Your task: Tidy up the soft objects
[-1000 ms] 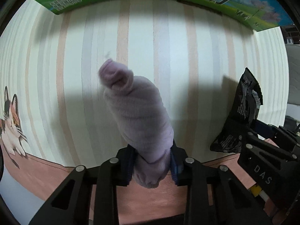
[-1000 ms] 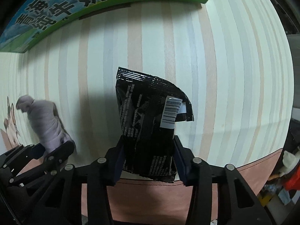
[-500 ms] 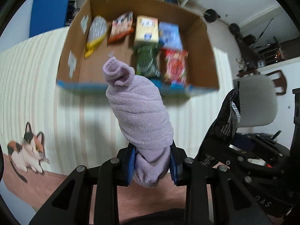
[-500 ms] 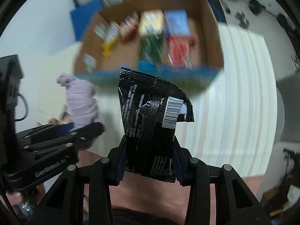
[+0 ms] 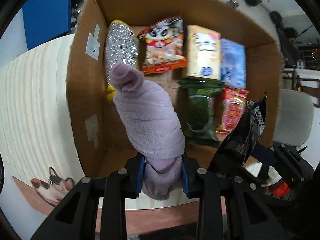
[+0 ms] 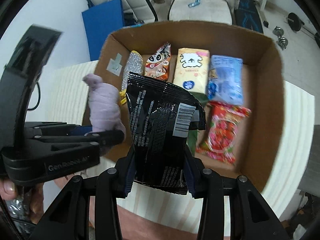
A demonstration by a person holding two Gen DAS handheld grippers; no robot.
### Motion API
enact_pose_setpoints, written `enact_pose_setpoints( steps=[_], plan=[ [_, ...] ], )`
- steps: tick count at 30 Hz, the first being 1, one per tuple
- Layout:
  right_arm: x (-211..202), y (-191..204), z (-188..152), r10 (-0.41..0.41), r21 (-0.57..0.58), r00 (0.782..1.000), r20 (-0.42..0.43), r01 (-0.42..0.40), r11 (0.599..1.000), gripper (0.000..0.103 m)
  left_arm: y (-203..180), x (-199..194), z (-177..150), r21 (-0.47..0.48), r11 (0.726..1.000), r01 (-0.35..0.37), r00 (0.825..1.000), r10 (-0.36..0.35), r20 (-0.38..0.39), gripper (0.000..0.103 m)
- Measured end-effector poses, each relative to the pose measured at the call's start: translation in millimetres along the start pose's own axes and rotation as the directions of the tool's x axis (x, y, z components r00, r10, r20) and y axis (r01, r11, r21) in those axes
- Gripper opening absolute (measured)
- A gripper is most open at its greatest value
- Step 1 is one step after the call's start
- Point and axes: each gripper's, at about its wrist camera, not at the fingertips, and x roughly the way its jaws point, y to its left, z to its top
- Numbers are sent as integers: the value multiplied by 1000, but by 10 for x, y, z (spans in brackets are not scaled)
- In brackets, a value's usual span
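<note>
My left gripper [image 5: 162,175] is shut on a rolled lilac fleece cloth [image 5: 147,118], held upright above the near left part of an open cardboard box [image 5: 86,92]. My right gripper [image 6: 159,177] is shut on a black snack packet [image 6: 160,128], held above the box's near side [image 6: 252,172]. The cloth [image 6: 103,108] and left gripper show at the left of the right wrist view. The packet [image 5: 240,138] shows at the right of the left wrist view.
The box holds several packets: a silver one [image 5: 121,48], an orange cartoon one [image 5: 164,46], a cream one [image 6: 191,70], a blue one [image 6: 225,79], a green one [image 5: 200,112] and a red one [image 6: 222,132]. It stands on a striped cloth [image 5: 30,100]. A chair [image 5: 292,118] stands to the right.
Both grippers have risen and moved forward from low in front of the box's outer wall to above the open box. Each keeps its grip.
</note>
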Motion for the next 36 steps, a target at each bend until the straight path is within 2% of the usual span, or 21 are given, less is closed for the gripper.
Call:
enact_pose_setpoints(
  steps=[4, 7, 10, 12, 18, 22, 24, 28, 30, 33, 34, 36],
  plan=[
    [285, 44, 125, 22, 3, 998, -52, -22, 1000, 45, 46, 116, 172, 15, 997, -82, 996, 82, -31, 28],
    [451, 52, 177, 40, 13, 996, -85, -39, 999, 46, 37, 190, 206, 29, 993, -111, 992, 113, -59, 32],
    [547, 22, 203, 31, 27, 994, -101, -29, 999, 52, 33, 218, 236, 22, 992, -123, 990, 124, -65, 37],
    [571, -20, 223, 14, 40, 995, -99, -10, 999, 64, 48, 229, 240, 10, 992, -127, 990, 128, -61, 38],
    [485, -103, 211, -28, 44, 995, -95, 32, 998, 65, 69, 170, 178, -10, 995, -98, 995, 97, -35, 48],
    [362, -168, 168, -67, 44, 995, -75, 71, 997, 65, 35, 70, 69, -29, 997, -76, 997, 76, 14, 55],
    [268, -225, 136, -88, 50, 994, -67, 92, 995, 69, 21, 11, -27, -39, 997, -60, 997, 62, 51, 60],
    [80, -333, 16, -143, 60, 989, -34, 145, 988, 69, -73, -119, -254, -37, 998, -53, 989, 57, 138, 70],
    [-5, -400, -44, -164, 69, 986, -16, 165, 984, 69, -132, -171, -350, -35, 997, -74, 979, 79, 188, 74],
    [-120, -475, -131, -199, 79, 980, 3, 198, 977, 69, -206, -219, -438, -27, 992, -126, 959, 129, 252, 85],
    [-157, -509, -146, -208, 84, 978, 10, 206, 975, 70, -225, -233, -465, -28, 990, -135, 953, 138, 268, 92],
    [-238, -576, -176, -217, 102, 976, 27, 214, 972, 78, -249, -254, -509, -30, 990, -138, 946, 141, 292, 95]
  ],
)
